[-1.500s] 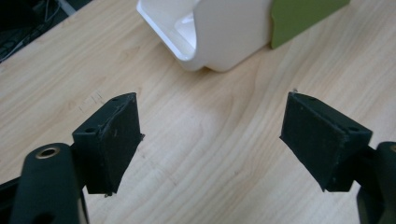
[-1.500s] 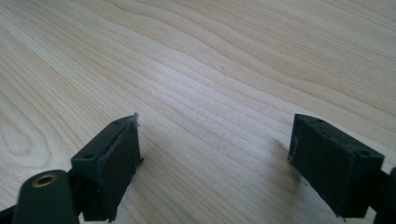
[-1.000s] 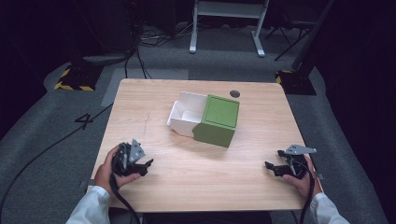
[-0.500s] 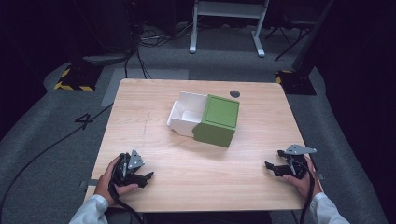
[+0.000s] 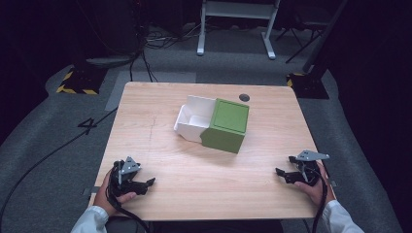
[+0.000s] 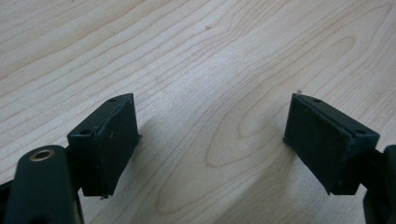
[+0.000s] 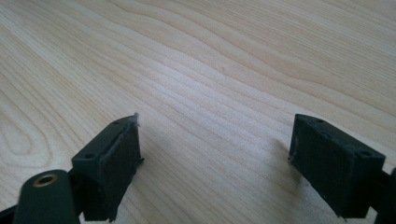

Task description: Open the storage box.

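A white open box [image 5: 192, 119] lies at the middle of the wooden table [image 5: 165, 141], and a green lid [image 5: 227, 124] covers its right part, leaving the left end open. My left gripper [image 5: 148, 183] rests low near the front left corner, jaws wide apart over bare wood [image 6: 210, 135]. My right gripper [image 5: 282, 173] sits near the front right edge, also open with nothing between its pads [image 7: 112, 163]. Both are far from the box.
A dark round hole [image 5: 244, 97] marks the table's far side behind the box. Cables trail from both grippers off the front edge. Beyond the table are a grey floor, a white stand's legs [image 5: 235, 29] and yellow-black tape [image 5: 73, 90].
My left gripper has drawn back toward the front left corner and sunk lower. The right gripper and the box have stayed put.
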Demonstrator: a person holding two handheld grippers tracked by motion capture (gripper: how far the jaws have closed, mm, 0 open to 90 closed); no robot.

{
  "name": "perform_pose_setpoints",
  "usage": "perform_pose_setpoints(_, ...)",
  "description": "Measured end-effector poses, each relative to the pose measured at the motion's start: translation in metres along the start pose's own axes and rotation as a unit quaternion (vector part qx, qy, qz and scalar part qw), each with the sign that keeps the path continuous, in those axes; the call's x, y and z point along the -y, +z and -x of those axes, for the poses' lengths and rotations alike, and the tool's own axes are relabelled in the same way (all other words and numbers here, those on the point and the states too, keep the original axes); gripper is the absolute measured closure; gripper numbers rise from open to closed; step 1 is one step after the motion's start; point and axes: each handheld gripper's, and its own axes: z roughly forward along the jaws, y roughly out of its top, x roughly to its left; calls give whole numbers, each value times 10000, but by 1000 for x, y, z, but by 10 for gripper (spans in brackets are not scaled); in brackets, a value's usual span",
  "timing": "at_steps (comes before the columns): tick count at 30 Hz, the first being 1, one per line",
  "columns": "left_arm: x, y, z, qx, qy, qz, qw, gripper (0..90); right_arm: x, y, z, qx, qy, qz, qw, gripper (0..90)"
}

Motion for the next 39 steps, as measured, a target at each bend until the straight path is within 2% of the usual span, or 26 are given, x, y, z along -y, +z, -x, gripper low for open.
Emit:
perform_pose_setpoints(14,0,1,0,2,-44,4,10000,168,0,0,0,-29,-9,-3,10000,165)
perform_pose_setpoints(39,-2,2,-2,31,22,-21,10000,159,0,0,0,-25,-13,-2,10000,164)
